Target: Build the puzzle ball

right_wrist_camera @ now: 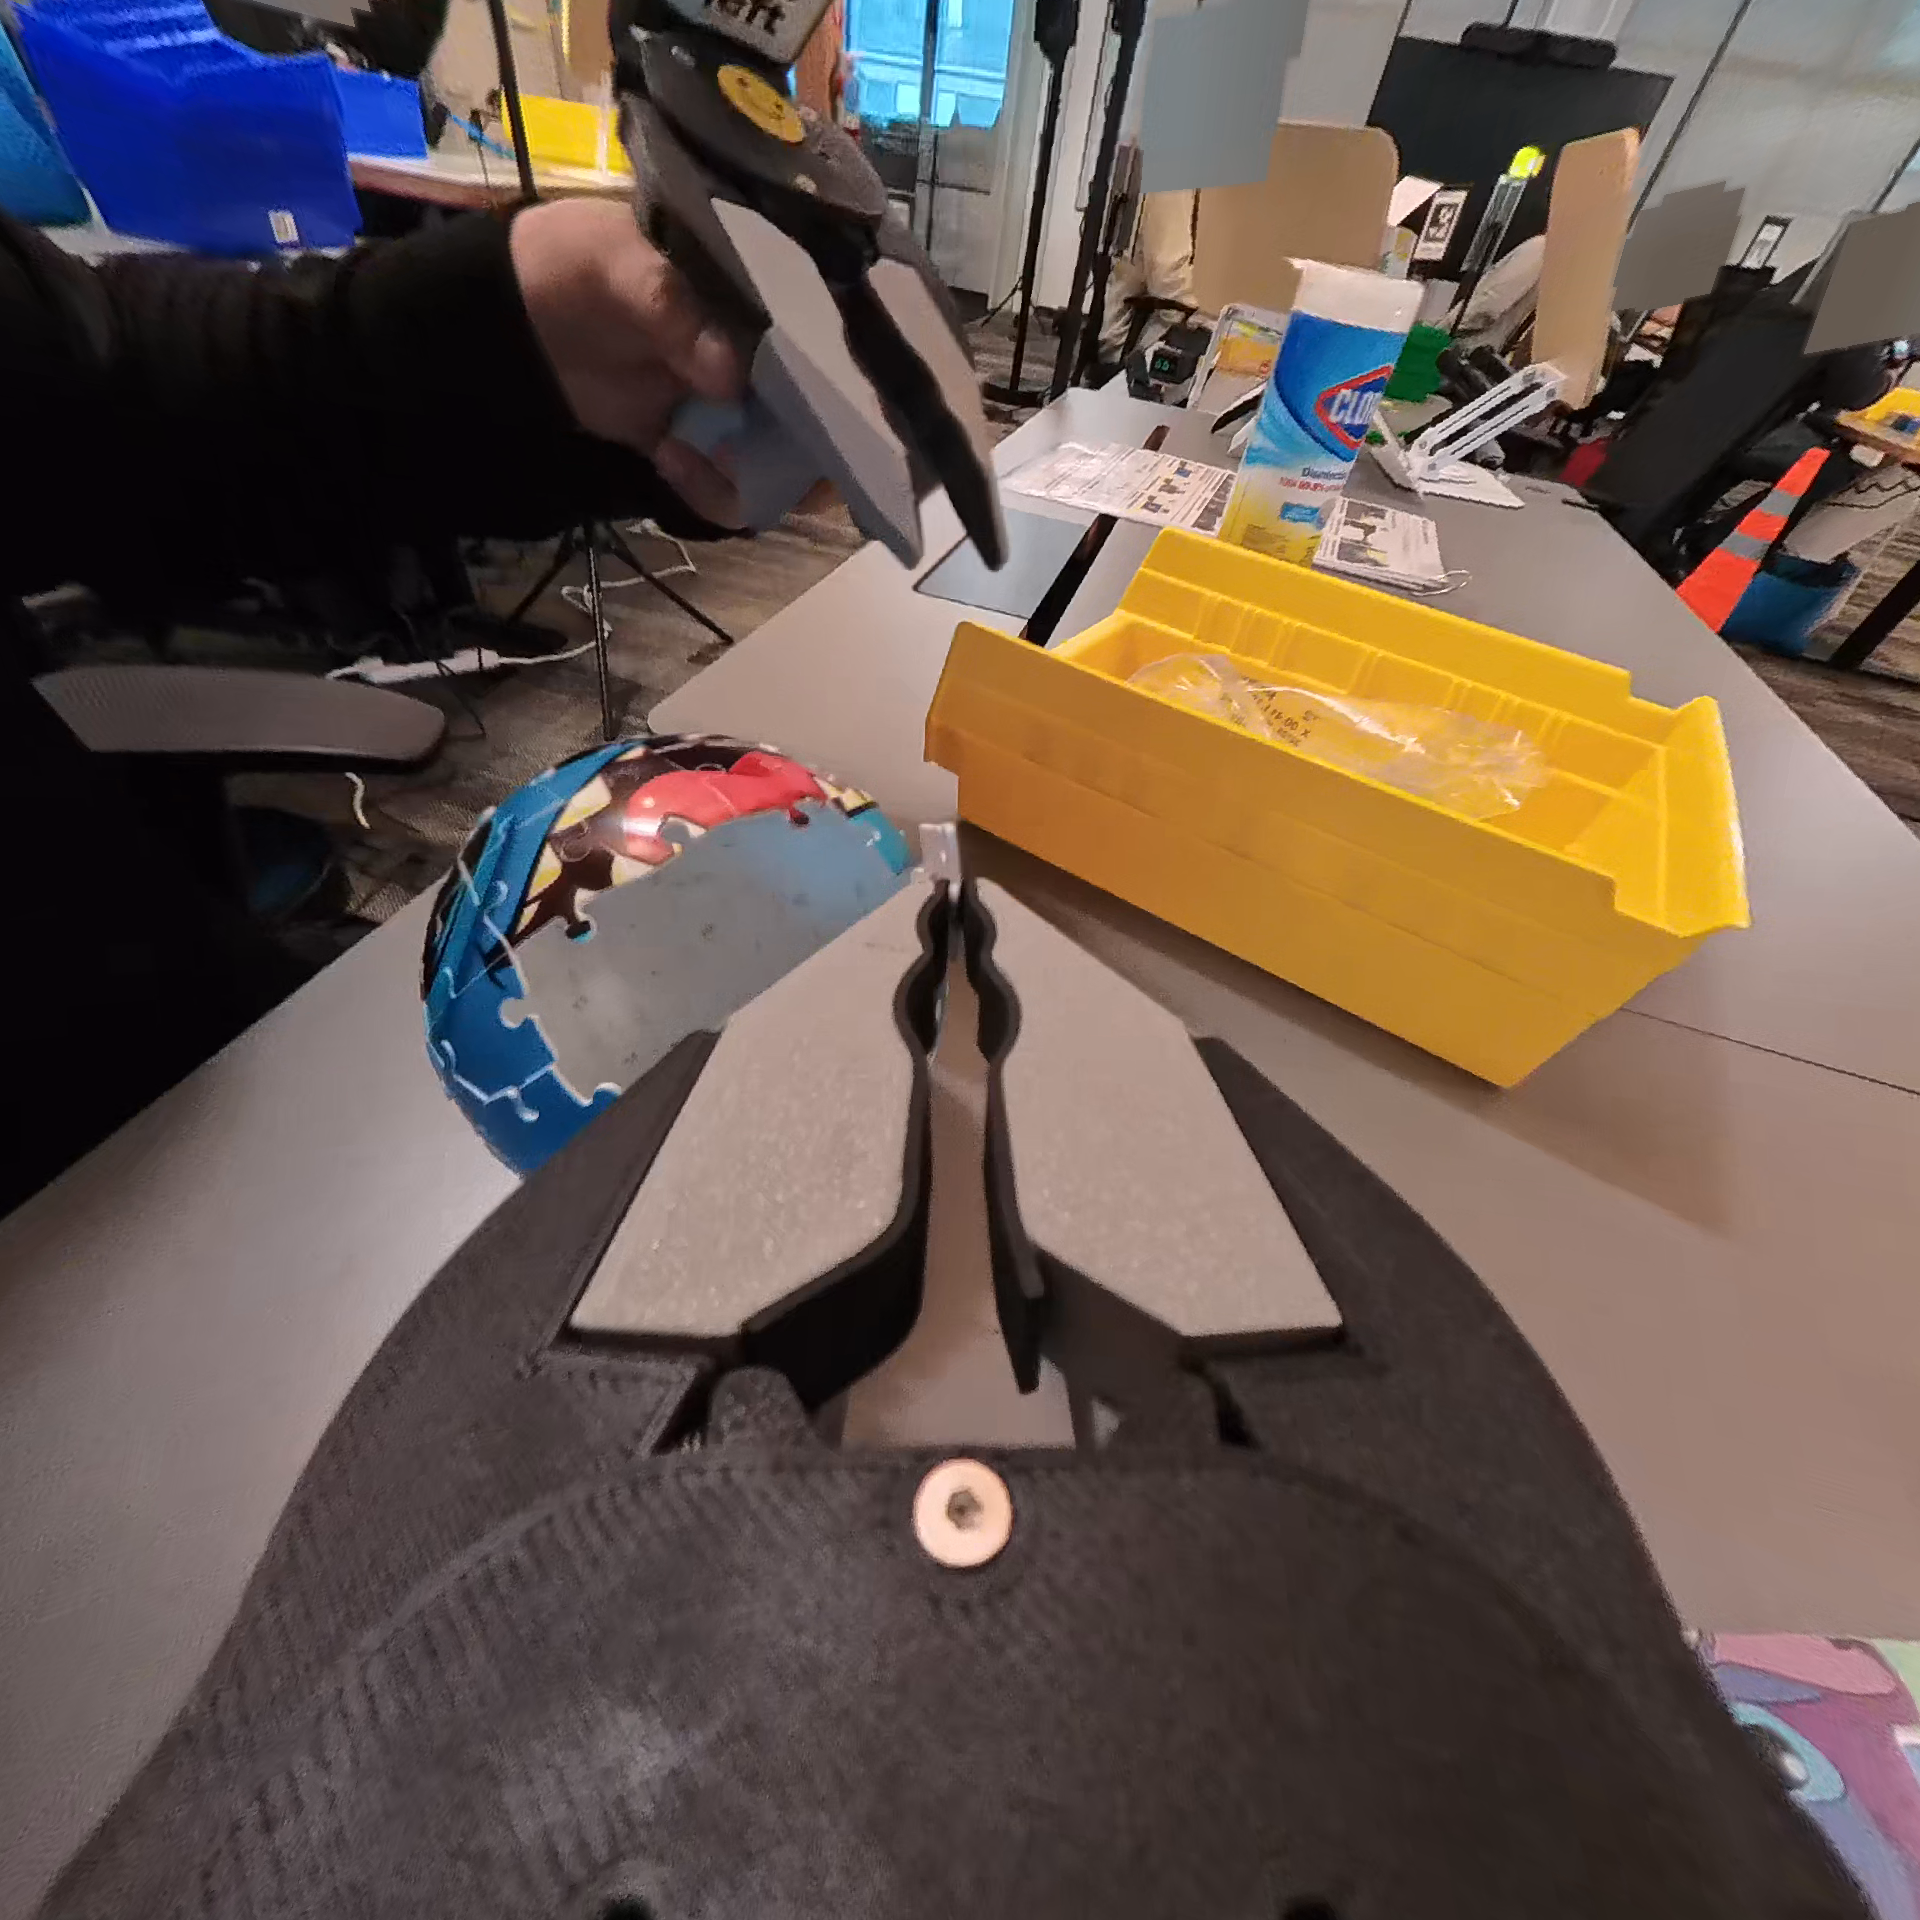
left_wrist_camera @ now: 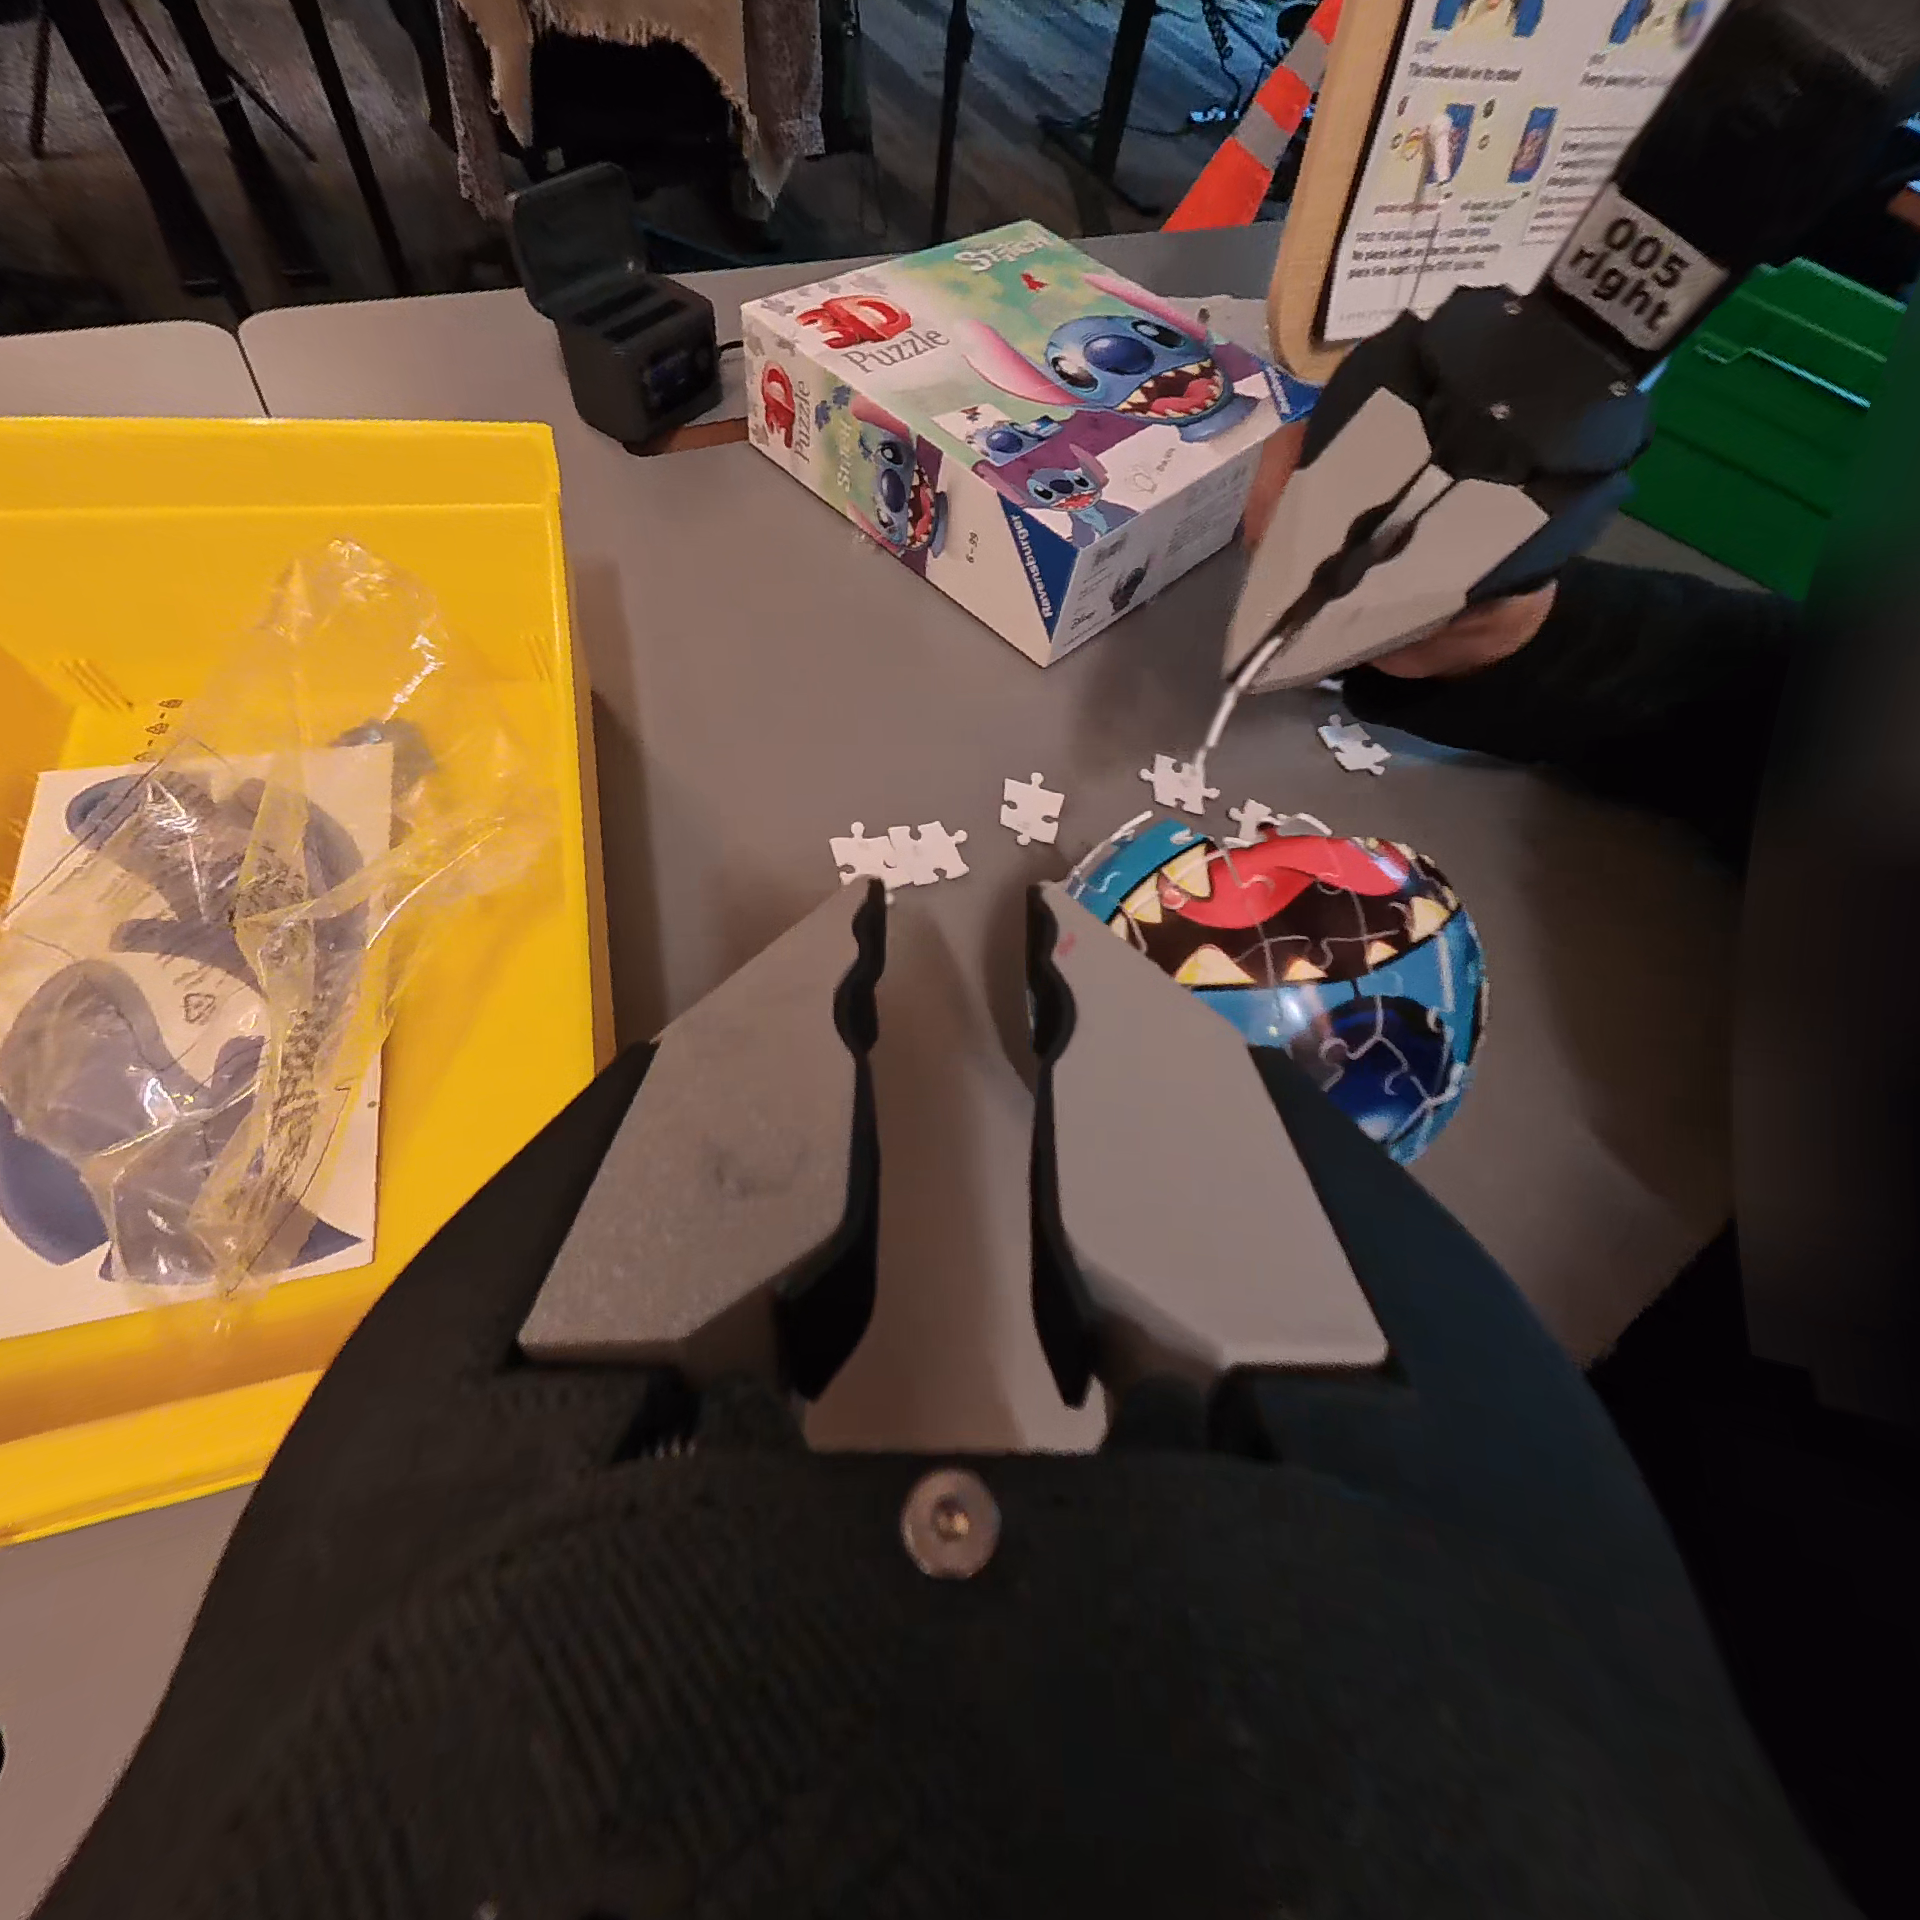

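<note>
The half-built puzzle ball (left_wrist_camera: 1309,987), blue with a red tongue and teeth, lies on the grey table; its open grey inside shows in the right wrist view (right_wrist_camera: 665,935). Several loose white pieces (left_wrist_camera: 1031,808) lie face down beside it. My right gripper (right_wrist_camera: 951,899) is shut on one puzzle piece (right_wrist_camera: 940,852), held edge-on just right of the ball's rim. In the left wrist view it (left_wrist_camera: 1242,675) hangs above the loose pieces with the piece (left_wrist_camera: 1218,722) at its tips. My left gripper (left_wrist_camera: 961,899) is open and empty, raised near the ball's left side; the right wrist view shows it (right_wrist_camera: 945,551) above the ball.
A yellow bin (left_wrist_camera: 312,468) holding a clear plastic bag (left_wrist_camera: 291,831) and a printed sheet stands left of the ball (right_wrist_camera: 1299,883). The puzzle box (left_wrist_camera: 1018,436), a black case (left_wrist_camera: 623,322) and a board with an instruction sheet (left_wrist_camera: 1455,156) stand behind. A wipes canister (right_wrist_camera: 1320,416) stands farther off. The gap from one gripper's tips to the other's is roughly 12 cm.
</note>
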The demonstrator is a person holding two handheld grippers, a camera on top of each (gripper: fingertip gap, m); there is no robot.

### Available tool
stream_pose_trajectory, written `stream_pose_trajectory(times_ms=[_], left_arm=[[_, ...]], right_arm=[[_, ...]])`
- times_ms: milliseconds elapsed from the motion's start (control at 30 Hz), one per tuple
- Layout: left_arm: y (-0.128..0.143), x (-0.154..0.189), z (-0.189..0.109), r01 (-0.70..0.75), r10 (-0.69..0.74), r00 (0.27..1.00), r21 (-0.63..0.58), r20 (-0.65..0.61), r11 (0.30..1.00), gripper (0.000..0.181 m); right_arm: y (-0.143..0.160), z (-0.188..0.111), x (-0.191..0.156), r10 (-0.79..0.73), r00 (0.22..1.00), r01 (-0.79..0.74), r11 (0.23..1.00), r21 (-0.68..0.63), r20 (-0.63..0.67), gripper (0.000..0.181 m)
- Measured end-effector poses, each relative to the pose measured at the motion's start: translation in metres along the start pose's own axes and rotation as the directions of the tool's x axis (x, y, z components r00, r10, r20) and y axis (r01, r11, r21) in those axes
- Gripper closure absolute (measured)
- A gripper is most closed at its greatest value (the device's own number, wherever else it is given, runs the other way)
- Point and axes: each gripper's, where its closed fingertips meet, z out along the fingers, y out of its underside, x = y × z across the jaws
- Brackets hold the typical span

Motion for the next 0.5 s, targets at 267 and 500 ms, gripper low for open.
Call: stream_pose_trajectory(times_ms=[267, 500], left_arm=[[0.001, -0.003, 0.012, 0.017, -0.017, 1.000, -0.008, -0.013, 1.000, 0.156], [-0.002, 0.000, 0.014, -0.019, 0.018, 1.000, -0.032, -0.023, 0.999, 0.155]], right_arm=[[0.006, 0.007, -0.011, 0.031, 0.998, -0.032, 0.999, 0.027, 0.058, 0.181], [0.012, 0.010, -0.011, 0.001, 0.999, -0.001, 1.000, 0.011, 0.051, 0.181]])
